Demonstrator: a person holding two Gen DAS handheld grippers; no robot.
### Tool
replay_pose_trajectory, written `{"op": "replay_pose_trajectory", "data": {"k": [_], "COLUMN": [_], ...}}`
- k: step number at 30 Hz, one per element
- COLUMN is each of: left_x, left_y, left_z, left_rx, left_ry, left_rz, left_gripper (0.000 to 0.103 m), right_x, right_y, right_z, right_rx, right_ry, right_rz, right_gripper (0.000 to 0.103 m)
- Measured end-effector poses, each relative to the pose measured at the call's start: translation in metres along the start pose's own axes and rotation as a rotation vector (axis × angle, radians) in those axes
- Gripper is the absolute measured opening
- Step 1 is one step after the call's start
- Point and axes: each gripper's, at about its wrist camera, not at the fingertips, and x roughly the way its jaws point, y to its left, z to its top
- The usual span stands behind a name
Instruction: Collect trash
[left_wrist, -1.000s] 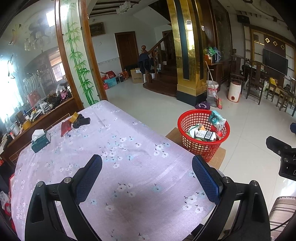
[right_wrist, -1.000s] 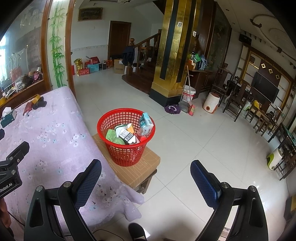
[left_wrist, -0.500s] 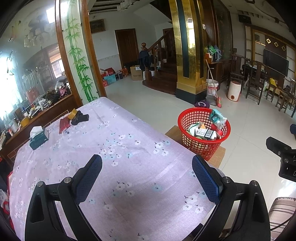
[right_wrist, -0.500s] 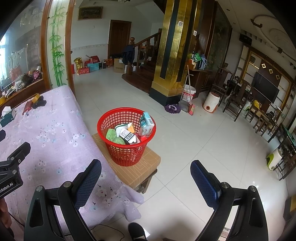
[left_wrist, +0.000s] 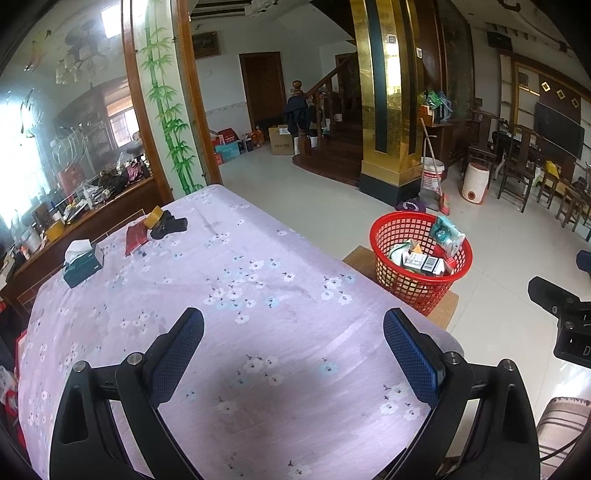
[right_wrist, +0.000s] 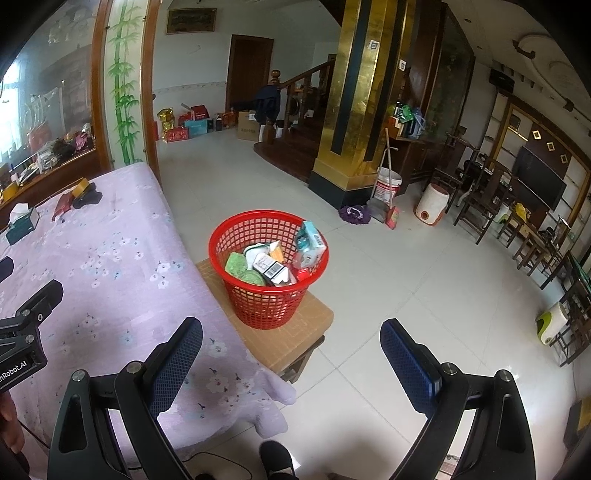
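Left tongs (left_wrist: 293, 334) spread apart, empty, over the purple-clothed surface (left_wrist: 229, 295). At 10 o'clock, far end: tissue box (left_wrist: 82, 260), red packet (left_wrist: 135, 236), black item (left_wrist: 170, 227), probably not trash. Red basket (right_wrist: 267, 266) at 12 o'clock of right tongs (right_wrist: 291, 345), also apart and empty; trash already inside, set on low stool (right_wrist: 295, 332) beside surface for easy drops. Nothing obstructing.

Red mesh basket (right_wrist: 268, 273) is sitting upright on a low wooden stool (right_wrist: 291, 338) just off the table's edge, already packed with trash (right_wrist: 271, 263): green crumpled stuff, small cartons, a teal-and-white pack (right_wrist: 311, 244) sticking up against the rim on the right side
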Motion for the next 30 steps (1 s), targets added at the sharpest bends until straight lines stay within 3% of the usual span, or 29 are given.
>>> {"op": "replay_pose_trajectory", "data": {"k": [12, 30], "left_x": [-0.002, 0.0], "left_y": [0.019, 0.02], "left_z": [-0.005, -0.004], "left_rx": [-0.023, -0.013], "left_ry": [0.015, 0.016], "left_rz": [0.027, 0.024], "left_gripper": [0.097, 0.097], "right_x": [0.003, 0.005], "right_y": [0.024, 0.021], "right_z": [0.009, 0.011], "right_rx": [-0.038, -0.024], "right_ry": [-0.004, 0.007], "right_rz": [0.045, 0.041], "right_gripper": [0.099, 0.099]}}
